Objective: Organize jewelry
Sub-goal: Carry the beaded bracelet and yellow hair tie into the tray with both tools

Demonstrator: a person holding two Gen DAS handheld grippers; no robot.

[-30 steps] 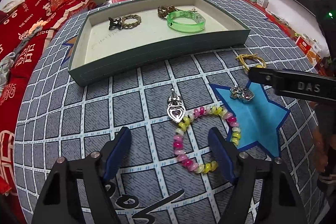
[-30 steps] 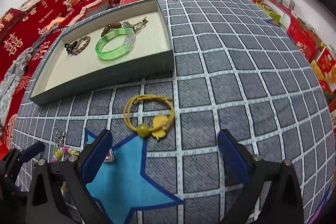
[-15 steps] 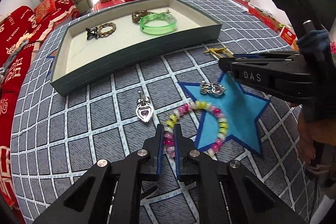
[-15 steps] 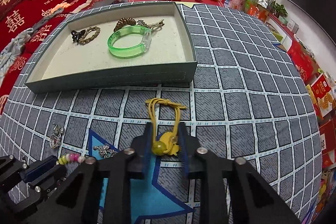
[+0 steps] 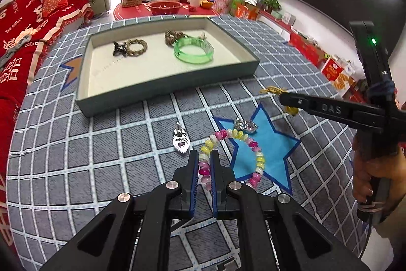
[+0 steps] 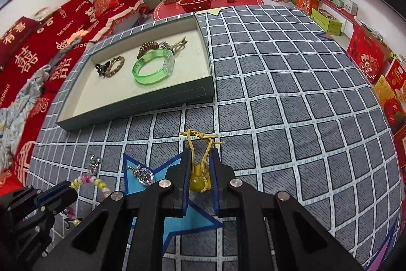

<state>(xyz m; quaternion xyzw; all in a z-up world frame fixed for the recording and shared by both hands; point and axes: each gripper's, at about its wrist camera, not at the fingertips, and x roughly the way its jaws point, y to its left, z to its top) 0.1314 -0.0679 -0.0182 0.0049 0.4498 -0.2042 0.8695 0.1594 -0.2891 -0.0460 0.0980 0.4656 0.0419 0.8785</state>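
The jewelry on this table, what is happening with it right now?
A person holds a gripper in each hand and sorts jewelry into the grey tray. The left gripper is shut on the beaded bracelet, and the right gripper is shut on the yellow hair tie. Both pieces are not yet in the tray. A green bangle and a braided bracelet already lie inside. Two silver heart charms wait on the cloth.

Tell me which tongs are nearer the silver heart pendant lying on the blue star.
Left. The left tongs grip the beaded bracelet beside the pendant; the right tongs hold the yellow hair tie farther off.
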